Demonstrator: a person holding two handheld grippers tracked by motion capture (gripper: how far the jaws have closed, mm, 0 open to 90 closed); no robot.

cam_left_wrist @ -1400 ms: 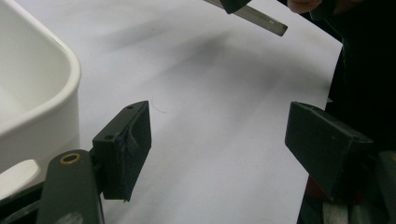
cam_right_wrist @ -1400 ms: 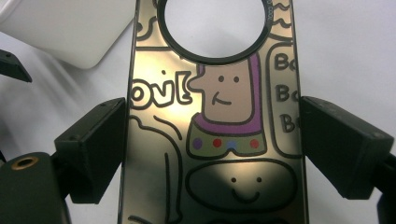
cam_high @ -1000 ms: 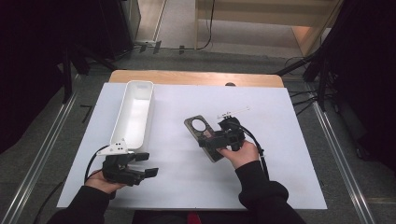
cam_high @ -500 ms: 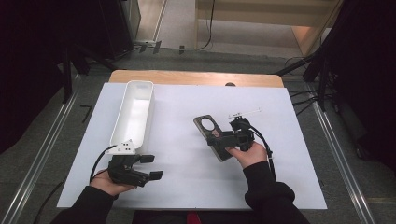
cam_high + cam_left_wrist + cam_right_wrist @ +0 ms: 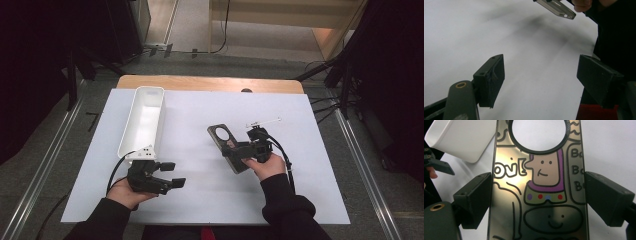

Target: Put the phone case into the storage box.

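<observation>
One phone case (image 5: 539, 185) sits pinched in the right gripper (image 5: 235, 148) above mid-table, the white tray (image 5: 145, 120) unfilled, the left gripper (image 5: 172, 175) spread and idle near the front edge.

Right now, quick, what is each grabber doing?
Left gripper: jaws open, nothing between them.
Right gripper: jaws closed on the phone case.

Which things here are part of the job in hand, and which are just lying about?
In the job:
- phone case, cartoon-printed, clamped by its long edges in the right claw
- left claw, open and holding nothing

Lying about:
- long white tray, on the table's left
- small white strip, beyond the right hand
</observation>
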